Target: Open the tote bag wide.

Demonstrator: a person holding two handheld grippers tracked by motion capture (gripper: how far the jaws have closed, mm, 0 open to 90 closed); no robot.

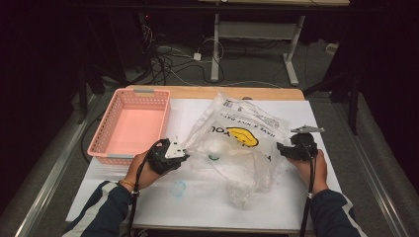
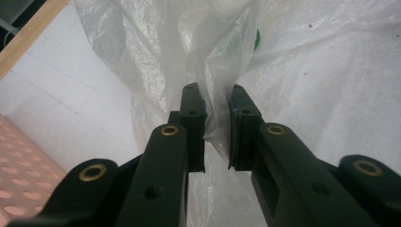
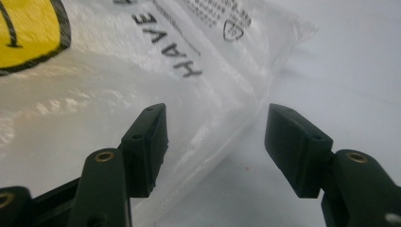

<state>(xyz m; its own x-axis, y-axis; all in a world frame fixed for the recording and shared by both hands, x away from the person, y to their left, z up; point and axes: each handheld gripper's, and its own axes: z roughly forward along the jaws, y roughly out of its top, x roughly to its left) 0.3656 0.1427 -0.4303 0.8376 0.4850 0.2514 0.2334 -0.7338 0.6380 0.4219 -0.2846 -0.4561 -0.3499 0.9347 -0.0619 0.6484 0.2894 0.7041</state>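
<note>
A clear plastic bag (image 1: 237, 143) with a yellow smiley face and black lettering lies puffed up in the middle of the white table (image 1: 197, 207). Something pale and a small green piece (image 1: 213, 158) show through it. My left gripper (image 1: 185, 152) is at the bag's left edge. In the left gripper view its jaws (image 2: 217, 127) stand close together with a gathered fold of the bag film (image 2: 156, 47) pinched between them. My right gripper (image 1: 280, 148) is at the bag's right edge. It is open (image 3: 215, 142), one jaw over the bag (image 3: 94, 94) and the other over bare table.
An empty pink basket (image 1: 143, 92) stands at the table's far left, its corner near my left gripper (image 2: 19, 189). A small pale blue ring (image 1: 179, 188) lies on the table in front of the bag. Table legs and cables lie on the floor beyond the far edge.
</note>
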